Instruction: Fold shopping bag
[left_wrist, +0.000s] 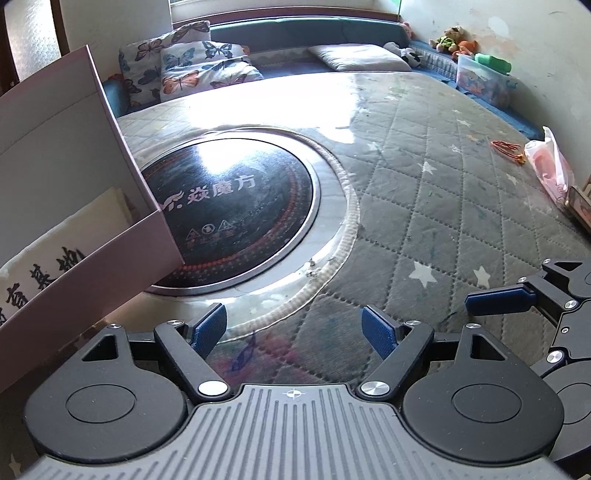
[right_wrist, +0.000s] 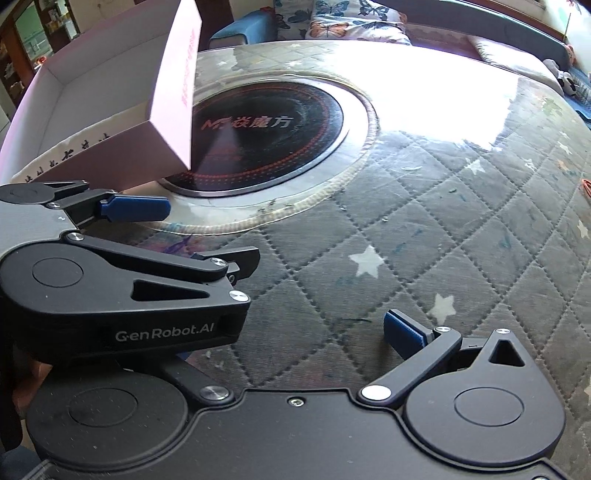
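Your left gripper (left_wrist: 293, 330) has its jaws wide apart, holding nothing, over the quilted tabletop (left_wrist: 443, 206). Your right gripper (right_wrist: 295, 325) shows one blue pad (right_wrist: 400, 330); the other is hidden, so I cannot tell its jaw state. The pink shopping bag (left_wrist: 66, 206) stands open to the left of your left jaws, over the round cooktop (left_wrist: 236, 210); printed white material lies inside it.

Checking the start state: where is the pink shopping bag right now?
The pink shopping bag stands open at the left edge of both wrist views, its corner overlapping the round black cooktop.
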